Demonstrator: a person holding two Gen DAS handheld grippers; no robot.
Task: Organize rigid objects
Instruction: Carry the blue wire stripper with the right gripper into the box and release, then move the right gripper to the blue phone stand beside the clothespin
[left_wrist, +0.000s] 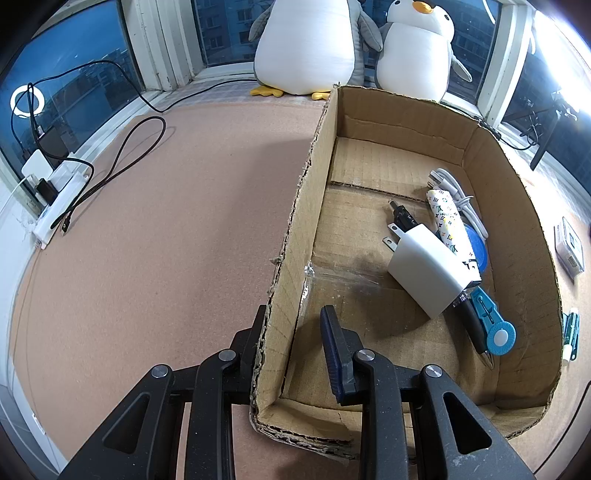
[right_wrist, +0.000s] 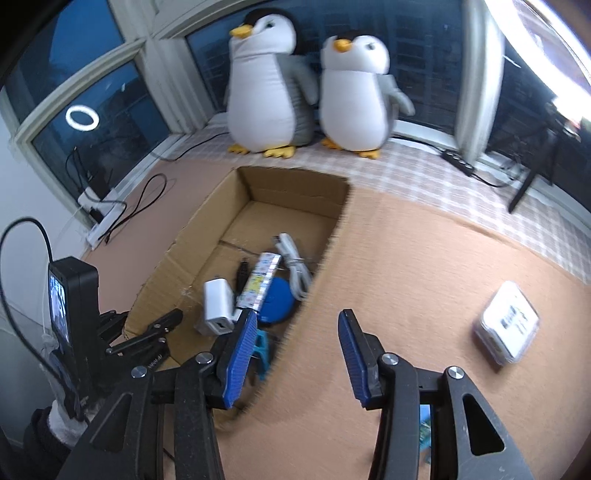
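Two penguins (right_wrist: 266, 85) (right_wrist: 356, 92), one box (right_wrist: 207, 221), one charger (left_wrist: 424, 273), one cable (left_wrist: 461, 199), two grippers (left_wrist: 295, 350) (right_wrist: 295, 354).

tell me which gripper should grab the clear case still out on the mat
Right. The right gripper is open and empty over the mat near the case; the left gripper straddles the box wall.
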